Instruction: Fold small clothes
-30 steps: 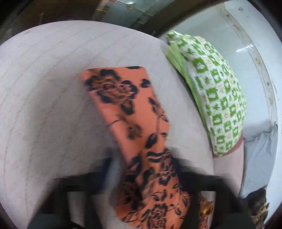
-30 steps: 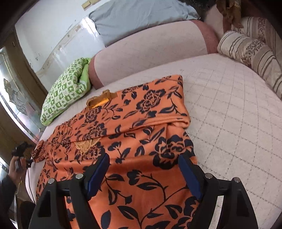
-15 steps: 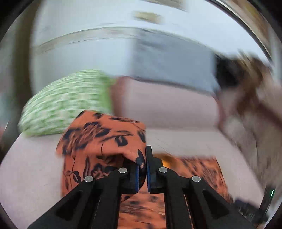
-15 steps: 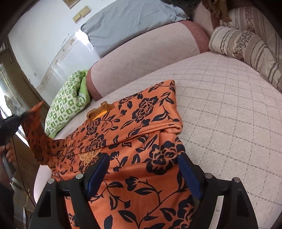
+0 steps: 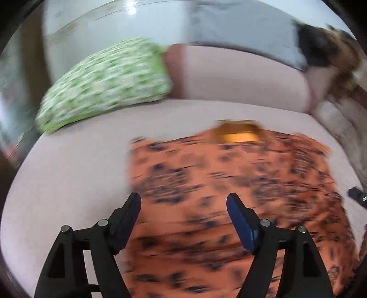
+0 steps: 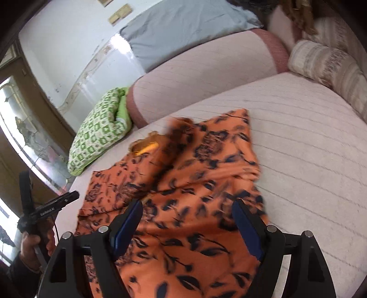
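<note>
Right wrist view: one orange flowered garment (image 6: pixel 183 201) lies on the bed (image 6: pixel 309 160), long axis running from 6 toward 12 o'clock, bare mattress open at 3. One green pillow (image 6: pixel 98 130) sits at 10. Right hand-held gripper (image 6: pixel 187 220) gapes empty; left hand-held gripper (image 5: pixel 183 213) is opening, gripping nothing.

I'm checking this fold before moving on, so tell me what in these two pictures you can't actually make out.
- Left wrist view: motion blur smears the orange floral garment; its folds and edges are unreadable.
- Left wrist view: a dark object is cut off by the right edge.
- Right wrist view: the garment's near hem is hidden behind the right gripper.
- Right wrist view: the wall plates are too small to identify.
</note>
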`<state>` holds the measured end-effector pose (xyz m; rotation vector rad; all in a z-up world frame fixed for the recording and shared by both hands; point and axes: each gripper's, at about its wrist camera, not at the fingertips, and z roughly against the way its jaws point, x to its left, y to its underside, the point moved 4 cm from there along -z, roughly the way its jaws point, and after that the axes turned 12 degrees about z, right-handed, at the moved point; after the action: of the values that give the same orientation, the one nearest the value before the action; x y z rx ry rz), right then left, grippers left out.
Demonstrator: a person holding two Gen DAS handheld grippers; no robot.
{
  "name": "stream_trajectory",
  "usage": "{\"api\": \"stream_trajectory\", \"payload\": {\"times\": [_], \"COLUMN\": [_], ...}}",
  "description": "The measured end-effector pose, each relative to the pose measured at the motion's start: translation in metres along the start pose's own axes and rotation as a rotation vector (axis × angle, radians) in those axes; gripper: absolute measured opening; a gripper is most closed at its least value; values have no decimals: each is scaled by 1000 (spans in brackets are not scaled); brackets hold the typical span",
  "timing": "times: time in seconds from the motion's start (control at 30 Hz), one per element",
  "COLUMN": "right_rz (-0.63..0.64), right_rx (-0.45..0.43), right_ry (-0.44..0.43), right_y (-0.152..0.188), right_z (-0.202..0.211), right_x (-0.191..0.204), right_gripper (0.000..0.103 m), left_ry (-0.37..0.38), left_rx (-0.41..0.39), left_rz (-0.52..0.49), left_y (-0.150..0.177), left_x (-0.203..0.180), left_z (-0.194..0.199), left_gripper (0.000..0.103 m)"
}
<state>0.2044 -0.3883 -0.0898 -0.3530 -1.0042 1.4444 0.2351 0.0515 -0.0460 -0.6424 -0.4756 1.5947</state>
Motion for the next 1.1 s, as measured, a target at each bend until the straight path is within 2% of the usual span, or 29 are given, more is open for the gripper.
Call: {"api": "stream_trajectory", "payload": {"times": [0.07,0.1,0.17,0.2,0.33,0.43,0.47,0.53,0.6,0.77,0.9,0.93,1.0,1.03,1.1], "right_rz": [-13,-54,-137,-226,-408,-429,-424,-407,-400,-350,-265,-237,-152,-118,-107], "right_rx": [5,26,51,77,116,111,115,120,127,153,172,217,265,285,298], "right_ry": [-41,-95,-122,-146,-151,-145,-137,-106,-99,-21,69,77,112,120,109], "right_y": [-10,-19,-29,-32,-27,-28,-29,-32,-36,-45,-54,-52,-50,-50,-51], "right_z": [-13,-29,-50,-65,-90,-91,-90,-88,-88,-97,-108,-118,-127,-130,-130], "right_x": [4,3,-4,-14,-35,-39,-39,-40,-42,-46,-50,-48,-42,-39,-35], "right_gripper": [83,83,83,83,83,81,76,75,75,75,75,73,42,18,17], "left_ry": [-4,1,3,6,4,-4,-29,-60,-83,-87,-69,-68,-68,-66,-56], "left_rx": [57,69,88,99,115,137,144,150,165,173,177,172,163,160,164], "left_rz": [55,85,136,146,78,41,25,10,9,44,78,83,80,83,90], "left_y": [4,7,14,17,25,25,25,25,25,25,27,28,29,29,29], "left_x": [27,38,58,61,57,50,47,48,49,54,54,54,52,51,50], "left_z": [-6,-6,-7,-9,-22,-34,-40,-44,-50,-56,-60,-58,-56,-55,-54], "left_gripper": [77,77,77,77,77,77,76,69,54,46,32,31,29,28,22]}}
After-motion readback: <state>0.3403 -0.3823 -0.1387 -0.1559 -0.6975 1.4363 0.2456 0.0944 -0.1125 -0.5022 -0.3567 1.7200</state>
